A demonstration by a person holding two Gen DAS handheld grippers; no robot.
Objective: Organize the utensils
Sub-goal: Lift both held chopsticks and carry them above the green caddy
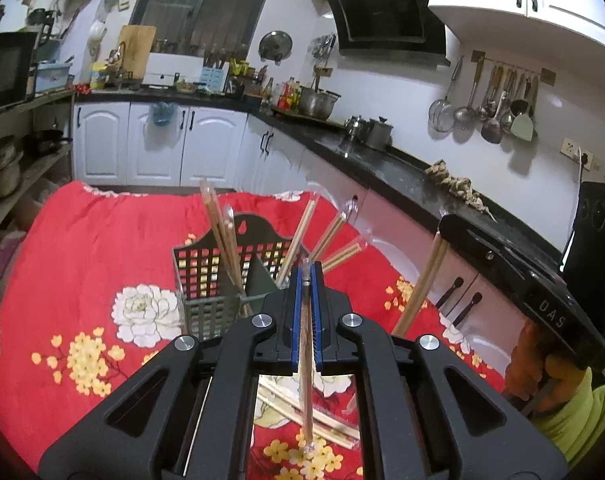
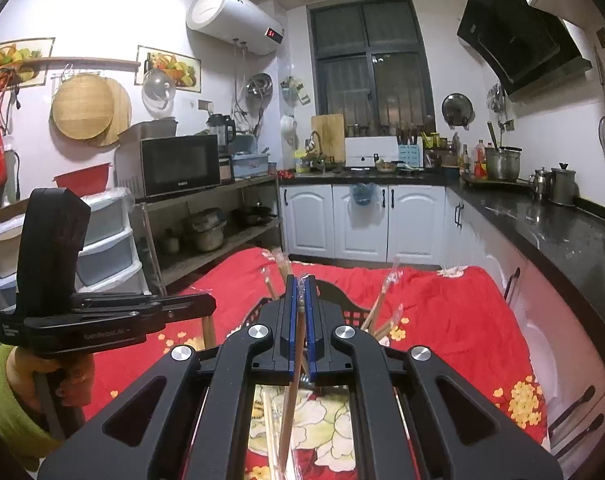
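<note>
In the left wrist view my left gripper [image 1: 306, 269] is shut on a plastic-wrapped pair of chopsticks [image 1: 305, 364], which hangs steeply down between the blue pads. Just beyond it stands a black lattice utensil holder [image 1: 206, 276] with several wrapped chopsticks [image 1: 222, 224] leaning in it. More wrapped chopsticks [image 1: 298, 408] lie on the cloth below. My right gripper [image 2: 300, 280] is shut on another pair of chopsticks [image 2: 292, 384], also hanging down. Here the holder [image 2: 348, 306] is mostly hidden behind the fingers. The right gripper's pair [image 1: 420, 284] also shows at right in the left wrist view.
A red floral cloth [image 1: 82, 248] covers the table. A black kitchen counter [image 1: 382, 168] with white cabinets runs along the right and back. A shelf with a microwave [image 2: 178, 166] and pots stands on the left. A green sleeve [image 1: 574, 412] is beside the right gripper.
</note>
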